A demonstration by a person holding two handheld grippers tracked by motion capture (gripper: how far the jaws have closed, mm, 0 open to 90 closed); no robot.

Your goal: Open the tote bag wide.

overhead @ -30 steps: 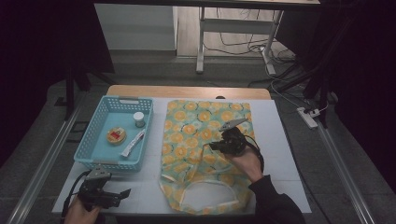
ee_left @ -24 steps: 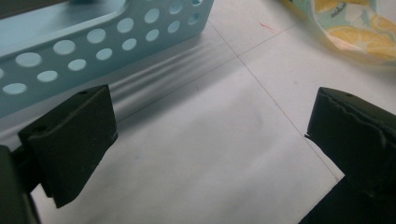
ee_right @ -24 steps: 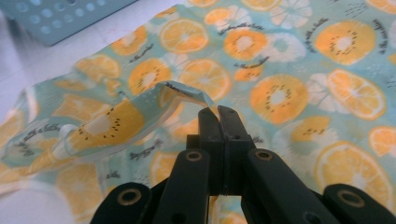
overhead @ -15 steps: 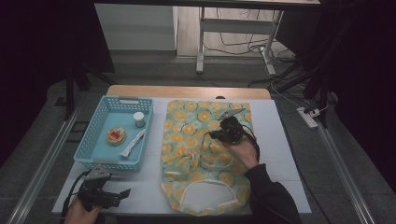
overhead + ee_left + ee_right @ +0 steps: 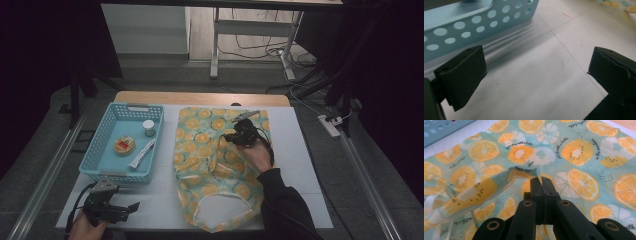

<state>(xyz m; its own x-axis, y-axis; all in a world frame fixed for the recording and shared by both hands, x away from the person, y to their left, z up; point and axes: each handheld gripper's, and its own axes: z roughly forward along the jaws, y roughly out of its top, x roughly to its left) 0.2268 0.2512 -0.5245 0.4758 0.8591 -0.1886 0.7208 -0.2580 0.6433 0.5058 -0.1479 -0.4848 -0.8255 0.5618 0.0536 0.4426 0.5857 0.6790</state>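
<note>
A bag (image 5: 200,150) printed with orange and kiwi slices lies flat on the white table, its white-rimmed mouth (image 5: 220,212) toward the near edge. My right gripper (image 5: 234,137) hovers over the bag's far half, shut on a raised fold of its printed fabric. In the right gripper view the jaws (image 5: 541,180) are pressed together, and the pinched strip (image 5: 486,187) trails off to the left. At the table's near left corner my left gripper (image 5: 131,207) stands open. Its jaws (image 5: 536,72) are wide apart over bare table, beside the blue basket (image 5: 461,27).
The light blue perforated basket (image 5: 95,152) stands left of the bag. It holds a small white jar (image 5: 148,128), a round orange-red item (image 5: 124,145) and a white tube (image 5: 142,153). A wooden strip (image 5: 200,98) borders the table's far edge. Metal rails run along both sides.
My right gripper has moved away from the person toward the bag's far end, drawing the pinched fabric with it. The left gripper has stayed put.
</note>
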